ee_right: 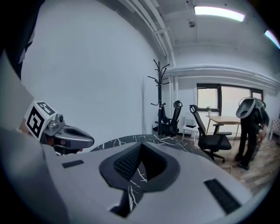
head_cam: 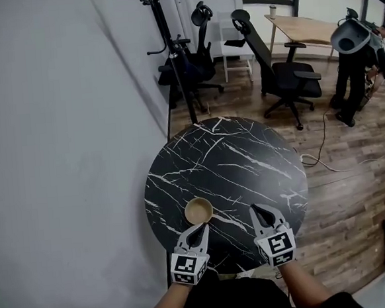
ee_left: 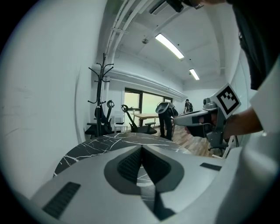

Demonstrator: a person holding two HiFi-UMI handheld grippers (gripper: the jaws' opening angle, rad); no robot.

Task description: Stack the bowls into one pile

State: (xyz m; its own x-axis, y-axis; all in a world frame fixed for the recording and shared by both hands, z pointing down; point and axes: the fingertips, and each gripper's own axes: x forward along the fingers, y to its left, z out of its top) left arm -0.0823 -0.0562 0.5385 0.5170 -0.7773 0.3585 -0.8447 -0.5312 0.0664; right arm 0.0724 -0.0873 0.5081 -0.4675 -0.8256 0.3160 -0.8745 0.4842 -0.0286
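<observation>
Listing what lies before you: one round black marble table (head_cam: 179, 157), filling the centre of the head view, bare except for a single tan bowl pile (head_cam: 198, 211) at lower centre-left, close to the table's near edge. From above you cannot tell how many bowls nest in it, but no loose bowl shows anywhere else, so the stacking looks done. One left gripper (head_cam: 200, 229), low in the frame, its tip just below the pile's near rim; whether it touches the rim cannot be told. Its own view shows the jaws pressed together with nothing between them. One right gripper (head_cam: 259, 210), lower centre-right, well clear of the pile, likewise closed and empty over bare marble. You hold both low at the near edge, probably because nothing remains to carry. Background stock: office chairs (head_cam: 286, 76) and a coat stand (head_cam: 162, 26) at the top, and a person (head_cam: 355, 64) at upper right.
</observation>
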